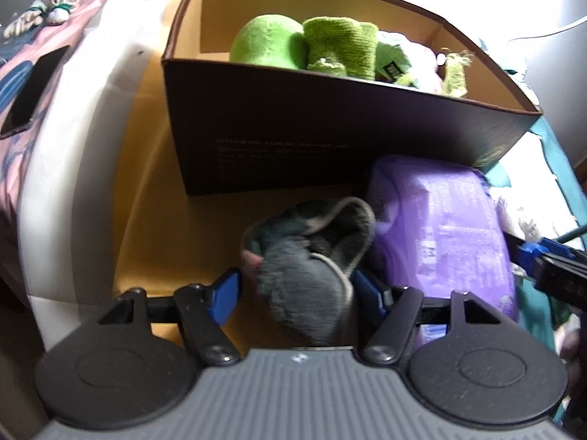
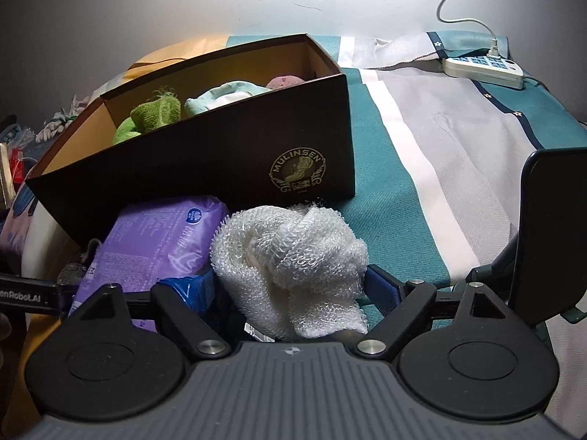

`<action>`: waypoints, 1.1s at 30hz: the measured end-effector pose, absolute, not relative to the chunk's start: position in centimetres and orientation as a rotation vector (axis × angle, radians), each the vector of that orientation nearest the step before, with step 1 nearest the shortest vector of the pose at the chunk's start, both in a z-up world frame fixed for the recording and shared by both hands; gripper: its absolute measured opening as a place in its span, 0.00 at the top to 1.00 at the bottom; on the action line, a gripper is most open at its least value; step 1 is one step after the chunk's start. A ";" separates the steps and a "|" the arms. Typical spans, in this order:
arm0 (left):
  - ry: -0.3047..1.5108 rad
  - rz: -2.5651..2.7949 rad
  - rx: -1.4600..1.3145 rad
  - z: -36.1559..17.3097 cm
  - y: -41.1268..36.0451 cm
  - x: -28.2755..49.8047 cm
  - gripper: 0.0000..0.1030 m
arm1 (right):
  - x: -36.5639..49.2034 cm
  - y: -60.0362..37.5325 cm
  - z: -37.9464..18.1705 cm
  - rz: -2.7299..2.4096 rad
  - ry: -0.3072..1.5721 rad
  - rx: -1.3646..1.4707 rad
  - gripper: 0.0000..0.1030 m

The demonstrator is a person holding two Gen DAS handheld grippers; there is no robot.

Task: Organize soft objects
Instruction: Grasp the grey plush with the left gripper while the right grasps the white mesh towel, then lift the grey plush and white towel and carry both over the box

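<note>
A dark brown shoebox (image 1: 330,139) (image 2: 220,161) stands open on the bed. It holds a green plush ball (image 1: 264,42), a green knit piece (image 1: 341,46) and other soft items. In front of it lies a purple soft pack (image 1: 447,227) (image 2: 161,234). A grey fluffy slipper (image 1: 304,275) lies between the fingers of my left gripper (image 1: 297,289), whose jaws stand apart with a gap at the left pad. A bunched white mesh cloth (image 2: 293,256) fills the wide gap of my right gripper (image 2: 293,289), uncompressed.
A striped teal and grey bedspread (image 2: 458,139) stretches right of the box, with a white power strip (image 2: 484,68) and its cable at the back. A dark chair back (image 2: 550,227) rises at the right. Knotted rope toys (image 1: 40,14) lie at the far left.
</note>
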State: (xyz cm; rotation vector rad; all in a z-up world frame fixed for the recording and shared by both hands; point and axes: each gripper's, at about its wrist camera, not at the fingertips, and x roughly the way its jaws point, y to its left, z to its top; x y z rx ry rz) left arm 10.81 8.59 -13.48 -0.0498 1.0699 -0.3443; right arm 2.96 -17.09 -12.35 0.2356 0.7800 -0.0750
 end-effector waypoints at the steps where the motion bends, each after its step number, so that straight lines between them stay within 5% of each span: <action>1: 1.079 -0.343 -0.048 -13.6 8.5 10.9 0.33 | 3.2 -17.2 -12.6 -0.083 0.792 0.237 0.30; 10: 1.065 -0.312 -0.061 -13.7 8.4 11.5 0.36 | 4.2 -17.4 -14.4 -0.069 0.825 0.296 0.34; 18: 1.009 -0.299 -0.023 -12.6 7.6 11.1 0.43 | 4.1 -17.4 -14.1 -0.049 0.793 0.315 0.58; 33: 0.830 -0.351 0.042 -6.1 7.8 7.1 0.44 | 0.7 -18.5 -9.1 -0.024 0.675 0.311 0.59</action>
